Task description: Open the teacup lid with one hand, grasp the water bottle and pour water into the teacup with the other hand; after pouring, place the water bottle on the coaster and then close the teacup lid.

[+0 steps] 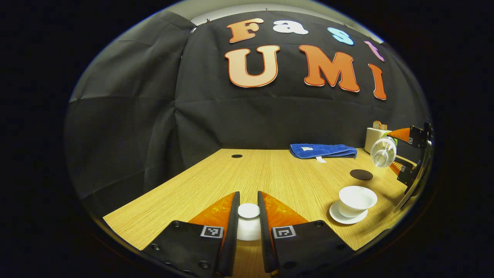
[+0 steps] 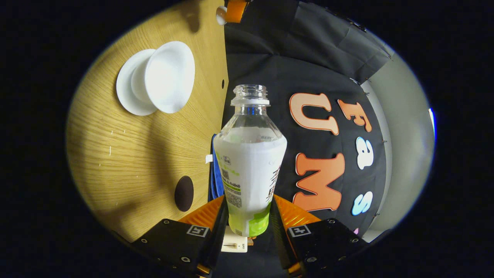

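**Right gripper tips bottle toward cup**

Right gripper (image 2: 247, 216) clamps the bottle (image 2: 249, 162) sideways, uncapped mouth aimed for pouring. Table (image 1: 270, 170) bears the open cup (image 1: 357, 199) near the coaster (image 1: 361, 174). Left gripper (image 1: 248, 220) pinches the lid (image 1: 248, 222) aside, clearing the cup.

1. In the left gripper view, the teacup lid (image 1: 249, 222) sits between the fingers, which hide its sides.
2. There the water bottle (image 1: 383, 152) is small and foreshortened; its label is hidden.
3. In the right gripper view, the blue towel (image 2: 216, 181) is mostly hidden behind the bottle.
4. The left gripper (image 2: 231, 9) is cut off at the top edge.
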